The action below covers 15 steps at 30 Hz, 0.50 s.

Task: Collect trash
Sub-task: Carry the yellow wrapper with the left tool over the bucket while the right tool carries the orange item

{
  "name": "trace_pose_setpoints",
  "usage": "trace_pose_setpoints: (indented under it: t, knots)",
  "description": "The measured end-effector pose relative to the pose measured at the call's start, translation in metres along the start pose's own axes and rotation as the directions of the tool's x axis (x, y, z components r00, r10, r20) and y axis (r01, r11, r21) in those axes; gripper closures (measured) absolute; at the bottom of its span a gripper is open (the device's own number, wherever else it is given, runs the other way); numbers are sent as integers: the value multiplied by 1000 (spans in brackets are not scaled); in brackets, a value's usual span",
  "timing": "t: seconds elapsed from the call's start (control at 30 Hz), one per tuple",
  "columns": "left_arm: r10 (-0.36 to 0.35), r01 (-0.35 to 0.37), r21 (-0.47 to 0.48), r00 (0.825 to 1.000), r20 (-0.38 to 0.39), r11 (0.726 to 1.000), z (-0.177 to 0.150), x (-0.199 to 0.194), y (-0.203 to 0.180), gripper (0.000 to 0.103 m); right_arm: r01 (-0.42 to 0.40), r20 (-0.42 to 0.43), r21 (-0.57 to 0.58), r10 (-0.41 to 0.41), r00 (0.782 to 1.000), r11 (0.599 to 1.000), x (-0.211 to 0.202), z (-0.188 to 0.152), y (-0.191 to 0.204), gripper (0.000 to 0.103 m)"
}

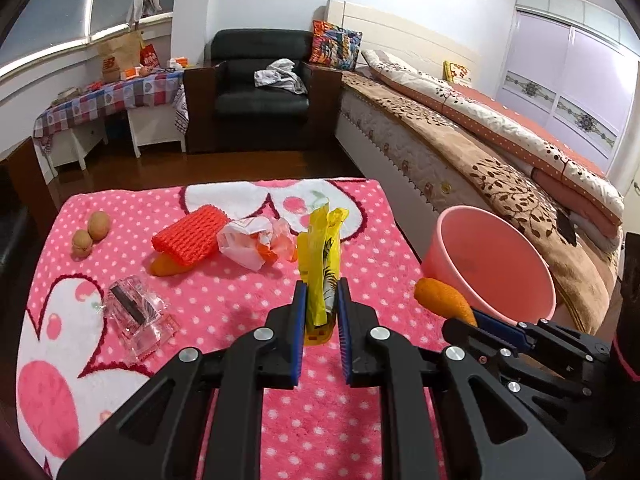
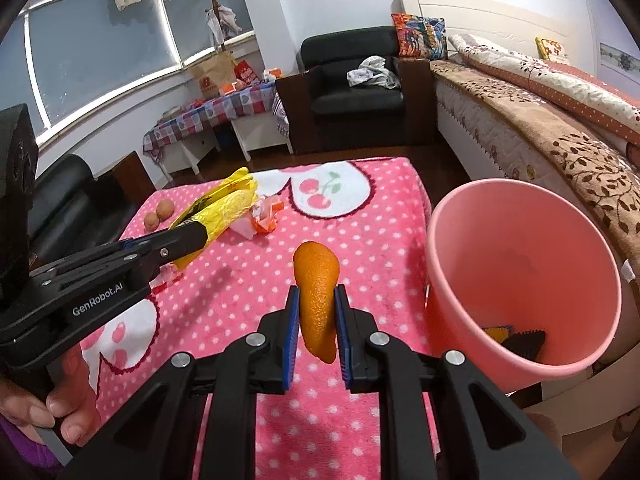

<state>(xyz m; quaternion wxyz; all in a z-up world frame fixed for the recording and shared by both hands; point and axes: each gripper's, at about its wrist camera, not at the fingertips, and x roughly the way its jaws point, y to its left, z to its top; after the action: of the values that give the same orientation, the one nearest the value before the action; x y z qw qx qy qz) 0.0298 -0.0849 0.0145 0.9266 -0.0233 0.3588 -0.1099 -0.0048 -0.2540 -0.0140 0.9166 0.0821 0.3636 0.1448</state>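
The left tool point(image 1: 322, 292) is clamped on a crinkled yellow wrapper point(image 1: 325, 256), held upright above the tabletop point(image 1: 240, 292); the wrapper's lower end is hidden between the blue pads. The right tool point(image 2: 316, 300) grips a curved piece of orange peel point(image 2: 317, 292) with a pebbled skin, its tip hanging below the pads. Just right of it stands a smooth pink plastic bucket point(image 2: 448, 240), beside the tabletop's right edge; at its bottom lie dark and orange scraps, partly cut off by the rim and hard to identify.

Still on the tabletop, which is covered in a fuzzy pink polka-dot cloth with white hearts: a crumpled white-and-orange plastic wrapper point(image 1: 252, 242) behind the yellow one, a red foam net sleeve point(image 1: 190, 234) lying over another piece of orange peel point(image 1: 170, 267) so only its end shows, a clear crinkled packet point(image 1: 138, 314) with something dark inside, and 2 small brown round fruits point(image 1: 91, 232) touching each other near the far left edge.

Beyond are a black armchair point(image 1: 260, 80) and a bed point(image 1: 480, 120).
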Motion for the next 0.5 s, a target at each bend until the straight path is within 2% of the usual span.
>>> trace_pose_setpoints:
  t: [0.5]
  knots:
    - [7, -8, 19, 1000, 30, 1000, 10, -6, -25, 89, 34, 37, 56, -36, 999, 998, -15, 2, -25, 86]
